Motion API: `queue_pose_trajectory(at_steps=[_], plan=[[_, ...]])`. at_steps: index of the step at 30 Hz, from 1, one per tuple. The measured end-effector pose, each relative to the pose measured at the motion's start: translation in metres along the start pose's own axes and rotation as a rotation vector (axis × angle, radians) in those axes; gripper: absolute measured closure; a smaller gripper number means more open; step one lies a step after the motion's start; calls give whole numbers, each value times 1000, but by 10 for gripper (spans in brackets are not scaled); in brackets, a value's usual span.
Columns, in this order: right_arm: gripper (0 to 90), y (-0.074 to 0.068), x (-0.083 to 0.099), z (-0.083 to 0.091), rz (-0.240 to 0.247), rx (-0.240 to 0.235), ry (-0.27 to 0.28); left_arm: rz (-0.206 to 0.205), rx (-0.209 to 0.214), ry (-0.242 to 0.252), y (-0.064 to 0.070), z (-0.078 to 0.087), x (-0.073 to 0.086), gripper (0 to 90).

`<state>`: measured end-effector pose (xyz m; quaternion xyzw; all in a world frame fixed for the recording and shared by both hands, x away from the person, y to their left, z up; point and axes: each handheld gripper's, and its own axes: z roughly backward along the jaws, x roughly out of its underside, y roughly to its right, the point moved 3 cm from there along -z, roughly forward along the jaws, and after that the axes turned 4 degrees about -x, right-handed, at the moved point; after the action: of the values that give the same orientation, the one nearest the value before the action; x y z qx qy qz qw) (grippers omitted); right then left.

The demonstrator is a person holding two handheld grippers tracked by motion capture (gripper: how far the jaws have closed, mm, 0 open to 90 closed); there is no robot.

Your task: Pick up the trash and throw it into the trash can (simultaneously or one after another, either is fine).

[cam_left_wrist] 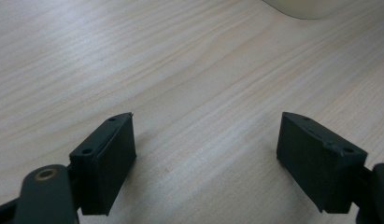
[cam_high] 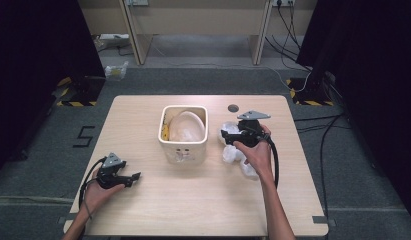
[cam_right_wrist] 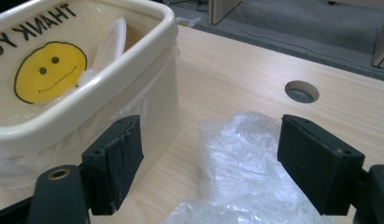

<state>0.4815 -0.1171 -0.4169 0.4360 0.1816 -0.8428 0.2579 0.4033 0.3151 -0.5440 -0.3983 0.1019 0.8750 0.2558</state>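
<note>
My right hand (cam_high: 256, 154) covers part of the crumpled clear plastic (cam_high: 232, 150) in the high view, so I cannot tell there how far it spreads under my palm. In the right gripper view the plastic (cam_right_wrist: 248, 172) runs off the bottom edge. The cream bin (cam_high: 183, 131) hides most of what it holds: I make out a pale rounded lid-like piece (cam_right_wrist: 110, 42) leaning inside, and a liner printed with a yellow smiley face (cam_right_wrist: 49, 71) and black letters that the frame cuts off at the left. Whether more lies under them I cannot tell.

I count one bin, one heap of plastic, one round hole (cam_high: 233, 108) in the bench (cam_high: 193, 200), and two tongs.

The plastic is thin, glossy and wrinkled, whitish where it bunches. It lies on the bench just to the right of the bin, near the right edge.

My right tongs (cam_right_wrist: 208, 163) are spread wide over the plastic, one jaw close by the bin's wall, gripping nothing. My left tongs (cam_left_wrist: 206, 158) are also spread wide, low over bare wood at the bench's front left, well apart from the bin, holding nothing.
</note>
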Motion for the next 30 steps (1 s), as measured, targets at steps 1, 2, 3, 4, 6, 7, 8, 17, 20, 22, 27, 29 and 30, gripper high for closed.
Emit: queue_pose_trajectory(at_steps=[1,2,3,4,6,7,8,17,20,22,27,29,30], plan=[[225,1,2,-1,-1,1,-4,0,0,1,0,0,0,186],[225,1,3,-1,-2,2,-8,0,0,0,0,0,0,186],[223,2,5,-2,-5,5,-10,0,0,0,0,0,0,186],[219,3,6,-3,-5,7,-16,0,0,0,0,0,0,186],[210,4,10,-4,-6,16,-24,0,0,0,0,0,0,186],[203,6,12,-6,-8,23,-31,0,0,0,0,0,0,186],[199,7,14,-7,-11,29,-35,0,-1,1,0,0,0,186],[179,14,27,-15,-23,52,-82,0,0,0,0,0,0,186],[179,14,29,-19,-14,57,-96,0,-1,1,0,0,0,186],[179,13,30,-21,-9,61,-106,0,0,0,0,0,0,186],[182,14,38,-26,-6,70,-121,0,0,0,0,0,0,186],[182,15,42,-27,-15,75,-128,0,0,0,0,0,0,186],[181,16,44,-28,-11,78,-133,0,0,0,0,0,0,186]])
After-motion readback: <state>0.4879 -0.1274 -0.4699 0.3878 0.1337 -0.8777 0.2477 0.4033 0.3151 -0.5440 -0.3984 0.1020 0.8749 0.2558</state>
